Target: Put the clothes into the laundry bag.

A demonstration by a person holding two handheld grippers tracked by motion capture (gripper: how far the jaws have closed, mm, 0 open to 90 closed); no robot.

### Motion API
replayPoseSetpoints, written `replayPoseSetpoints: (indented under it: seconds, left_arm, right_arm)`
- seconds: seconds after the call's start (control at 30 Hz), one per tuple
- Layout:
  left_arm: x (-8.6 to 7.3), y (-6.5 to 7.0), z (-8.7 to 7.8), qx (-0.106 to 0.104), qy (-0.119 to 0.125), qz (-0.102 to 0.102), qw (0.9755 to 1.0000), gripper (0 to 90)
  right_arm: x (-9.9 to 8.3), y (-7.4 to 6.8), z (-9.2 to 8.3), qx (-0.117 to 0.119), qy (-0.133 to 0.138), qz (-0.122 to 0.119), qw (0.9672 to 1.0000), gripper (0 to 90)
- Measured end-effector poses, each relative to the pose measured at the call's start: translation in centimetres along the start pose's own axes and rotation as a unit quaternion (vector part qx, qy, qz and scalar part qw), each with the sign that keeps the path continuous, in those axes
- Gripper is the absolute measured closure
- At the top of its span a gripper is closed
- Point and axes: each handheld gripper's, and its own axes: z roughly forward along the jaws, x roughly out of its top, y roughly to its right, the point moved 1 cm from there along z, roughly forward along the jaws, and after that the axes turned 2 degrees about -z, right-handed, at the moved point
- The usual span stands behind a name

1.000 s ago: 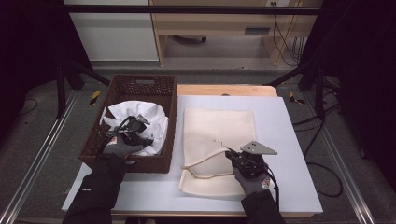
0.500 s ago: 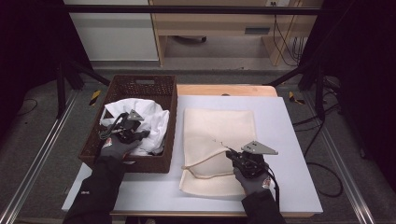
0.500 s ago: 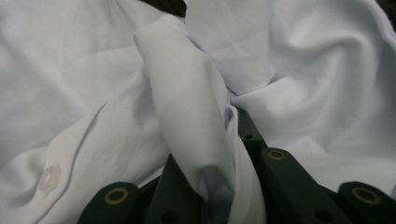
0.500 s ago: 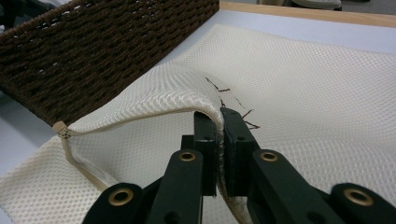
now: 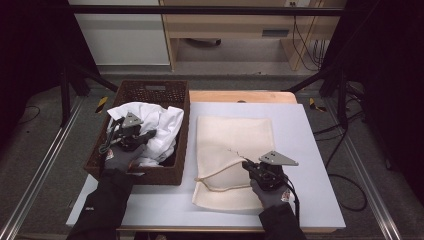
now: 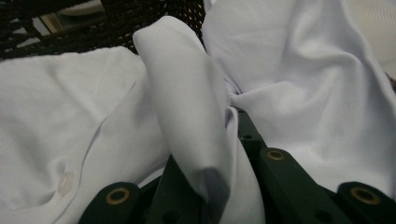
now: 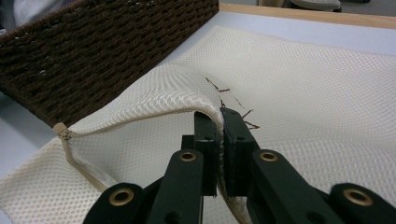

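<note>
Two tools grip cloth. My left tool [image 5: 146, 135], jaws just closing, pinches the crumpled white cotton shirt [image 5: 159, 127] in the brown wicker basket [image 5: 183, 131]. My right tool [image 5: 246, 163] clamps the cream mesh bag's [image 5: 235, 137] rim near the worktop's [image 5: 305, 150] front edge.

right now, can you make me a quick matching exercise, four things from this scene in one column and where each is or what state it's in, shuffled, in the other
Things:
1. white shirt
2. mesh laundry bag
3. wicker basket
4. right gripper

Places or states:
A. lies flat on the white table, its rim lifted at one spot
B. bunched inside the basket, a fold pinched by the left gripper
C. shut on the bag's rim
D. stands at the table's left side, holding the cloth

Pairs: 1-B, 2-A, 3-D, 4-C
</note>
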Motion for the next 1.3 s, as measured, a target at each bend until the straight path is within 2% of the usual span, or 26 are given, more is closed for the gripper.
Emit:
replayPoseSetpoints:
  seconds: [0.2,0.3,0.53,0.7,0.97,1.13,1.2,1.3]
  left_arm:
    - [0.4,-0.1,-1.0,0.020,0.035,0.002,0.9992,82.4]
    - [1.1,-0.2,-1.8,0.028,0.052,-0.007,0.9982,82.4]
    - [2.5,-0.2,-4.3,0.046,0.112,-0.018,0.9925,82.4]
    - [2.9,-0.2,-5.3,0.051,0.135,-0.029,0.9892,82.4]
    - [3.4,0.2,-5.9,0.048,0.146,-0.029,0.9876,82.6]
    - [3.5,0.7,-5.4,0.038,0.135,-0.021,0.9898,82.5]
    - [3.6,0.7,-5.4,0.040,0.138,-0.026,0.9893,82.6]
    - [3.9,0.6,-5.8,0.042,0.151,-0.032,0.9871,82.6]
  right_arm:
    - [0.0,0.0,0.0,0.000,0.001,-0.001,1.0000,86.5]
    - [0.0,0.0,0.0,0.001,0.000,0.001,1.0000,86.4]
    - [0.0,0.0,0.0,0.000,0.000,-0.001,1.0000,86.5]
    - [0.0,0.0,0.0,0.000,-0.001,0.000,1.0000,86.5]
    - [0.0,0.0,0.0,0.002,0.001,0.002,1.0000,86.5]
    - [0.0,-0.1,0.0,0.002,0.000,0.003,1.0000,86.5]
    - [0.0,0.0,0.0,0.001,0.001,0.002,1.0000,86.6]
    - [0.0,0.0,0.0,0.001,0.001,0.000,1.0000,86.6]
